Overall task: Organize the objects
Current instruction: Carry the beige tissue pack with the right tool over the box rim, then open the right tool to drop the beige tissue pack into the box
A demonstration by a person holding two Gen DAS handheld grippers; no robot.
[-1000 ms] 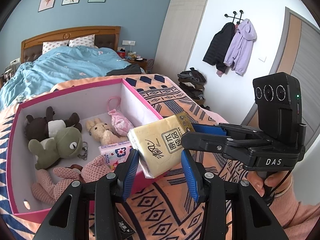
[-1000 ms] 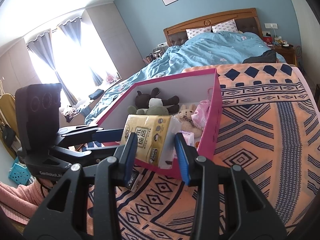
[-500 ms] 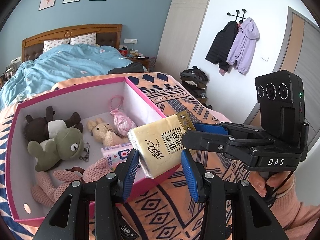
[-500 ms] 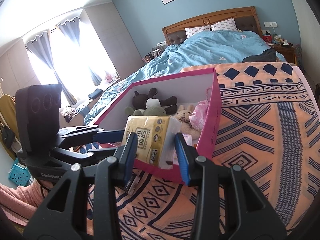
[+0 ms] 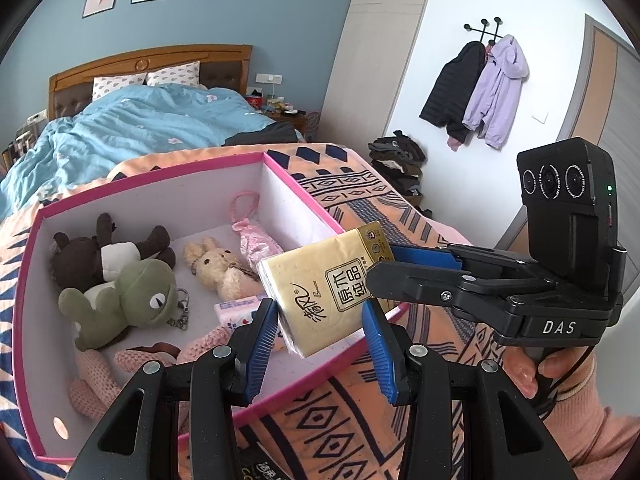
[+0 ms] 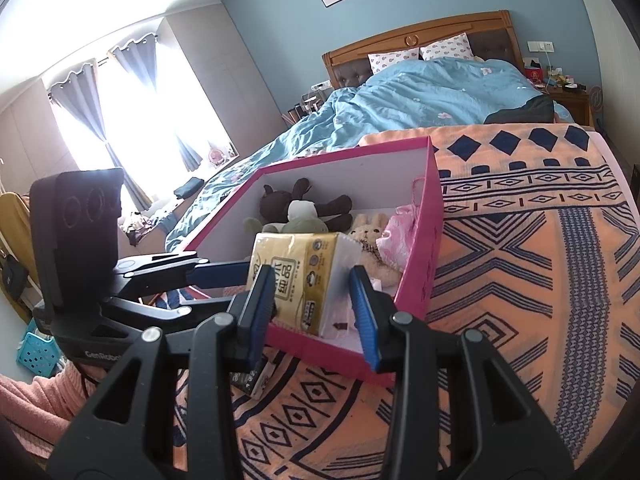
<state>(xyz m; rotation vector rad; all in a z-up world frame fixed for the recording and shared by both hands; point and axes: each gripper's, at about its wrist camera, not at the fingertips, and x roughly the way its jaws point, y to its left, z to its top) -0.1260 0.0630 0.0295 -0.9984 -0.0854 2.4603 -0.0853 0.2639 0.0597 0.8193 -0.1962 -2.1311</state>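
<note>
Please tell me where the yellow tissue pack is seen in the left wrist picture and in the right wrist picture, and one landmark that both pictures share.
Left wrist: the yellow tissue pack is at lower centre, tilted, over the box's near right wall.
Right wrist: the pack is at centre, before the box's near wall.
Shared landmark: the pink box of plush toys.

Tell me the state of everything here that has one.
Yellow plastic-wrapped tissue pack: held aloft over the box's edge.
Pink cardboard box: open, lidless, holding plush toys.
Left gripper: shut on the pack.
Right gripper: shut on the pack.
Grey curtains: drawn apart.
</note>
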